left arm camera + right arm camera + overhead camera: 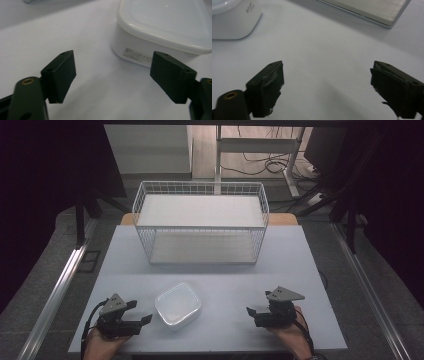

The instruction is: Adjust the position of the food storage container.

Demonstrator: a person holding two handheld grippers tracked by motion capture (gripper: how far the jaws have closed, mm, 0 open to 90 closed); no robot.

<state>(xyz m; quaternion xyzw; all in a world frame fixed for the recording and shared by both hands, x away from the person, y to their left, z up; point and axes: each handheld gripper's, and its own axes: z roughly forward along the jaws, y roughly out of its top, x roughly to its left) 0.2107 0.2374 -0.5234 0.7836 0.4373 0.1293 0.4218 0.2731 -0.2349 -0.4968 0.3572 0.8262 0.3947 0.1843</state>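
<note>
The left gripper (141, 313) rests low near the desk's (220, 270) front edge with its fingers (60, 75) spread apart, holding nothing. The right gripper (253, 312) sits likewise at the front right, fingers (265, 87) wide and bare. Open desk lies between the two grippers and ahead of them up to the white wire basket (201, 222) at the back. The lidded white plastic container (178, 304) stands on the desk just beside the left gripper's fingers, ahead of them and untouched, and well apart from the right gripper.
</note>
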